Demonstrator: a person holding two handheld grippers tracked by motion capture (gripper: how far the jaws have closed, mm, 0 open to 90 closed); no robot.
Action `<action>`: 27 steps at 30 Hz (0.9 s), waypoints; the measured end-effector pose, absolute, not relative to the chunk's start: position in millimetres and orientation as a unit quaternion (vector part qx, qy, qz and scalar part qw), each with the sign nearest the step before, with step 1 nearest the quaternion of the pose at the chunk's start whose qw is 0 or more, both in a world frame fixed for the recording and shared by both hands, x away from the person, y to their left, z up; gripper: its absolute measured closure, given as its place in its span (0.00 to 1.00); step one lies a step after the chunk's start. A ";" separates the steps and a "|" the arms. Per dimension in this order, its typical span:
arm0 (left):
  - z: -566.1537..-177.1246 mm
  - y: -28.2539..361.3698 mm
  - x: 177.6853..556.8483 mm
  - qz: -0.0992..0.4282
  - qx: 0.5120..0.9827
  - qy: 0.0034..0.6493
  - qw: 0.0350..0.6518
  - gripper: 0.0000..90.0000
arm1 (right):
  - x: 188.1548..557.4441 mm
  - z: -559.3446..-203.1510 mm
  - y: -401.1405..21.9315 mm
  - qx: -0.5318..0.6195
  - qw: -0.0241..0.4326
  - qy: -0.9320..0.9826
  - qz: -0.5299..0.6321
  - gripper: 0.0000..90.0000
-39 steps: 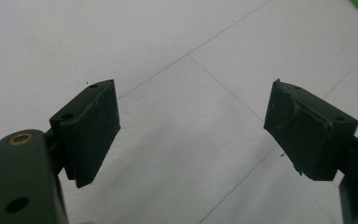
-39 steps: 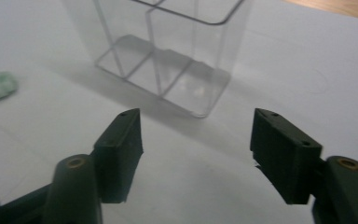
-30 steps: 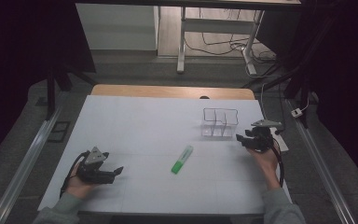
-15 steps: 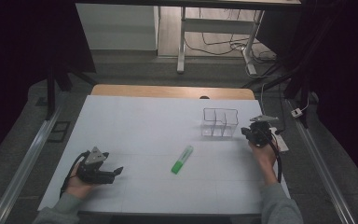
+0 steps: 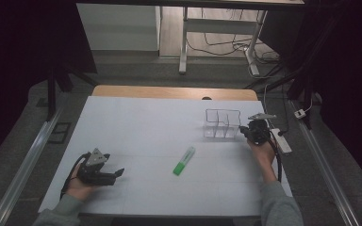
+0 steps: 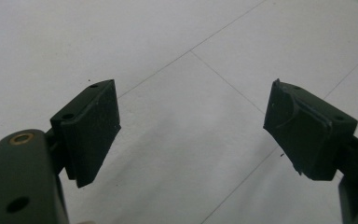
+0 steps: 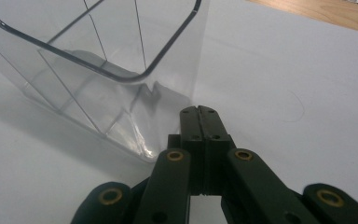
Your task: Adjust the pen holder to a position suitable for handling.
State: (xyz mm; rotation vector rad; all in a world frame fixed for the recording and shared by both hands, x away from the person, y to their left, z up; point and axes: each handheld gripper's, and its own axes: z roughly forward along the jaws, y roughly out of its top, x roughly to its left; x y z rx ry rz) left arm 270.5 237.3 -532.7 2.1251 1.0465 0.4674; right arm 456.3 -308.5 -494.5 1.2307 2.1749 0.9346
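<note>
Right gripper (image 7: 199,112), jaws pressed together and empty, sits just beside the clear divided organizer (image 5: 222,123) at the table's (image 5: 136,122) far right; likely light, rigid, slippery plastic, best pinched across one thin wall.

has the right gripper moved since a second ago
Yes. The right gripper has shifted left, closing on the clear organizer, its jaws now shut.

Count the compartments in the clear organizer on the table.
3, side by side in the clear organizer at the table's far right: one left, one middle, one right beside the right gripper. All look empty.
</note>
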 end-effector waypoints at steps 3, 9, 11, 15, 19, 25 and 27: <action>-533.1 237.2 270.7 0.181 0.823 0.404 0.355 0.20 | 457.1 -495.5 -307.2 0.447 0.234 0.792 0.344 0.99; -533.0 237.6 270.3 0.183 0.823 0.405 0.354 0.20 | 457.0 -495.8 -304.0 0.441 0.237 0.796 0.341 0.99; -533.2 237.6 270.4 0.182 0.824 0.404 0.353 0.20 | 457.5 -496.2 -304.3 0.441 0.235 0.795 0.344 0.99; -533.5 237.1 270.6 0.182 0.825 0.403 0.352 0.20 | 457.9 -496.3 -304.4 0.441 0.235 0.795 0.345 0.99; -533.8 236.5 270.7 0.182 0.826 0.403 0.350 0.20 | 458.7 -495.8 -302.3 0.437 0.230 0.797 0.347 0.99; -533.9 236.2 270.5 0.182 0.826 0.403 0.349 0.20 | 459.8 -495.3 -291.4 0.423 0.227 0.804 0.350 0.99; -533.9 236.3 270.7 0.182 0.827 0.402 0.349 0.20 | 459.8 -494.4 -287.7 0.417 0.228 0.808 0.349 0.99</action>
